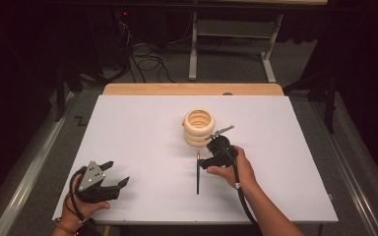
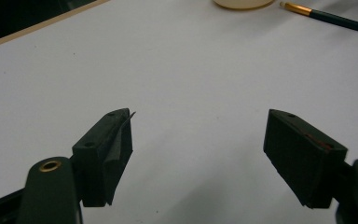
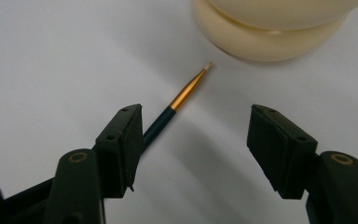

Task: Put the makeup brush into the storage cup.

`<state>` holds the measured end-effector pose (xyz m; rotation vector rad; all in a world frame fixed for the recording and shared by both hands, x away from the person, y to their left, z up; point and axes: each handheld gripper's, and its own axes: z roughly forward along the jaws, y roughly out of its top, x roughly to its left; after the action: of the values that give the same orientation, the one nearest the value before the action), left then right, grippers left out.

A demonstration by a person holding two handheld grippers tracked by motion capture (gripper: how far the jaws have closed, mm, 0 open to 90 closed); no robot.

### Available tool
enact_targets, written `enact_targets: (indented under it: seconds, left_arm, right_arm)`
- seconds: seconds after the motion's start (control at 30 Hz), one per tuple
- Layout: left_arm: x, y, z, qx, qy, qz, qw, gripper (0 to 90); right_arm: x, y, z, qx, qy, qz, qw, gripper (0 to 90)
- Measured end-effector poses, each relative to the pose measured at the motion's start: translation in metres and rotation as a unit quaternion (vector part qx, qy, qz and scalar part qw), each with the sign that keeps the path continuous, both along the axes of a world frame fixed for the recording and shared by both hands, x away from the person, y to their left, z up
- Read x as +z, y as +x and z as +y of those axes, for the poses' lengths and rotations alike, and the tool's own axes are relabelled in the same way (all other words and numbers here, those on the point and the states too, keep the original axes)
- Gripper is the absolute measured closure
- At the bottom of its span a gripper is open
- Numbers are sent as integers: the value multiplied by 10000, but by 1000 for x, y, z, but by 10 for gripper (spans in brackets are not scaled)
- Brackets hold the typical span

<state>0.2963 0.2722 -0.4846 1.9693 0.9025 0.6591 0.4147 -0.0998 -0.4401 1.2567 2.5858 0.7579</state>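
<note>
**Paintbrush being approached by right gripper, jaws apart**

The thin dark-handled paintbrush [image 1: 198, 173] is lying flat on the white table [image 1: 142, 142], centre of the high view, just below the stack of cream rings [image 1: 199, 127]. Its long axis is running nearly straight up-down in that frame, with the gold ferrule and pale tip pointed up toward the rings; a small gap is being left between tip and stack.

The right gripper [image 1: 207, 160] is being held low just right of the brush's ferrule end, jaws partly apart and nothing pinched. In the right gripper view the paintbrush [image 3: 179, 100] is passing beside the left-hand jaw rather than centred, so the approach is judged as a pickup being lined up, not yet a grip.

The left gripper [image 1: 119, 173] is being parked at lower left, jaws wide and empty, probably kept clear of the work.
</note>
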Motion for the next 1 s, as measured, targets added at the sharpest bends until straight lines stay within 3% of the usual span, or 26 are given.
enact_targets:
  seconds: [0.07, 0.27, 0.47, 0.83, 0.97, 1.0]
  left_arm:
    - [0, 0, 0, -6, 4, 3, 10000, 244]
    - [0, -1, 0, -18, 5, -25, 10000, 244]
    - [0, -1, 0, -15, 0, -8, 10000, 244]
    - [1, -3, 1, -37, -75, -24, 10000, 244]
    - [1, -2, 1, -46, -75, -9, 10000, 243]
    - [1, -2, 1, -57, -82, 5, 9999, 243]
  right_arm:
    - [0, 2, 4, -6, 0, -13, 10000, 399]
    - [-7, 8, 14, -211, 12, 312, 9993, 416]
    - [-13, 13, 20, -195, -39, 456, 9988, 468]
    - [-16, 21, 32, -267, -435, 755, 9958, 609]
    - [-14, 25, 36, -268, -666, 857, 9937, 628]
    - [-14, 26, 40, -240, -856, 894, 9920, 670]
